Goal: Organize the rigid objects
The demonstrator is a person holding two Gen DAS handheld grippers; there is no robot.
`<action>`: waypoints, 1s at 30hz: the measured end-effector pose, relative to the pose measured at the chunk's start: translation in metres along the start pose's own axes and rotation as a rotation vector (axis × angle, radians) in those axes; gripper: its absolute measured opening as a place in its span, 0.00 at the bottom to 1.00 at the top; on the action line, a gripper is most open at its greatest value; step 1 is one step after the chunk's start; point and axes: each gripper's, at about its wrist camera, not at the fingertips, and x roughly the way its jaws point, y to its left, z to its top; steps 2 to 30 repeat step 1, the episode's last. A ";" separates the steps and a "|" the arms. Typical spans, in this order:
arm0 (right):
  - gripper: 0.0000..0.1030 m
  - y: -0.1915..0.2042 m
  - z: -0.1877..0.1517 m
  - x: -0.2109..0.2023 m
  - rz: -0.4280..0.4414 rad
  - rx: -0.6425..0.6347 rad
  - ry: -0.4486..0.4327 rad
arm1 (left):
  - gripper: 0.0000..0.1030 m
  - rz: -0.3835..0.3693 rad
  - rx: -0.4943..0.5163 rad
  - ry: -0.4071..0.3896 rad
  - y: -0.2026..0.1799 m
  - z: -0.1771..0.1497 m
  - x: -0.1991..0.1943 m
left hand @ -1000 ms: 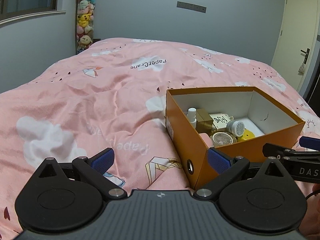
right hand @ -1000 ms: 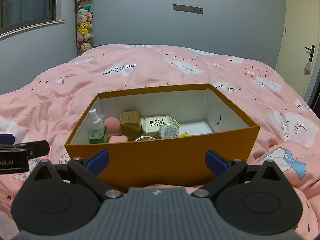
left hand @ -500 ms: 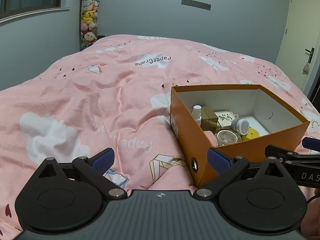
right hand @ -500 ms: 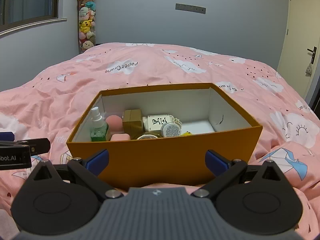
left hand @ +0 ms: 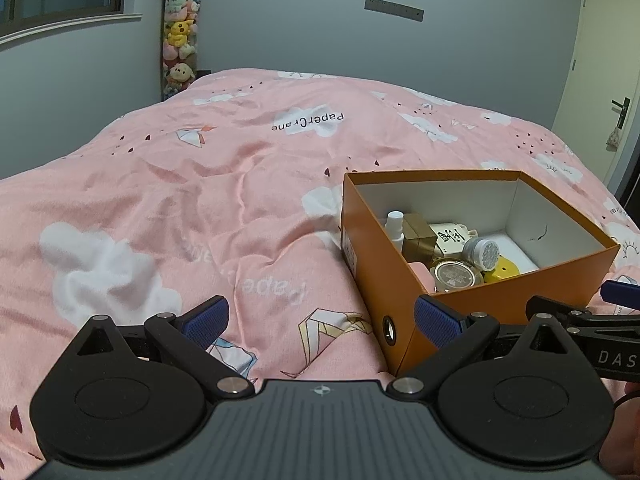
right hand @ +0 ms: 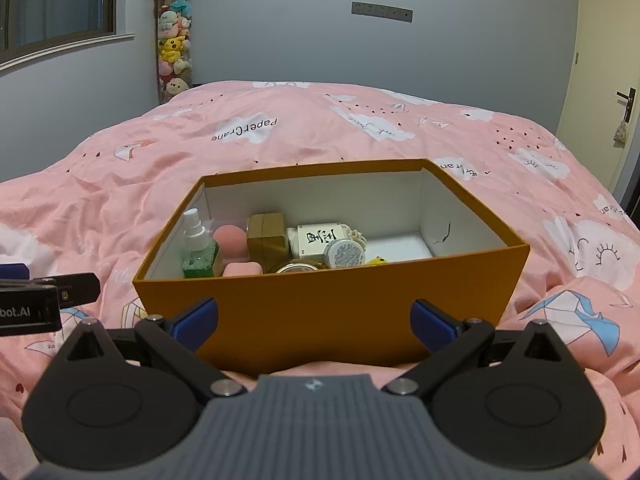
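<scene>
I judge the sorting nearly done: nothing loose shows on the bed (right hand: 360, 136). My left tool (left hand: 322, 322) and right tool (right hand: 314, 318) are both spread, empty. The stiff orange cardboard box (right hand: 320, 308) holds a spray bottle (right hand: 198, 248), round tin (right hand: 346, 254) and gold cube (right hand: 268, 242). Next, look for strays.

Orange box (right hand: 332, 312) fills centre of the right wrist frame; its near wall sits just ahead of the right claw (right hand: 314, 318). Box contents crowd its left half; right half floor bare. Pink bed (left hand: 180, 208) open across the left wrist frame's left and centre.
</scene>
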 end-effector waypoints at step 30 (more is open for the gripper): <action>0.97 0.000 0.000 0.000 0.001 -0.001 0.001 | 1.00 0.002 -0.001 0.000 0.000 0.000 0.000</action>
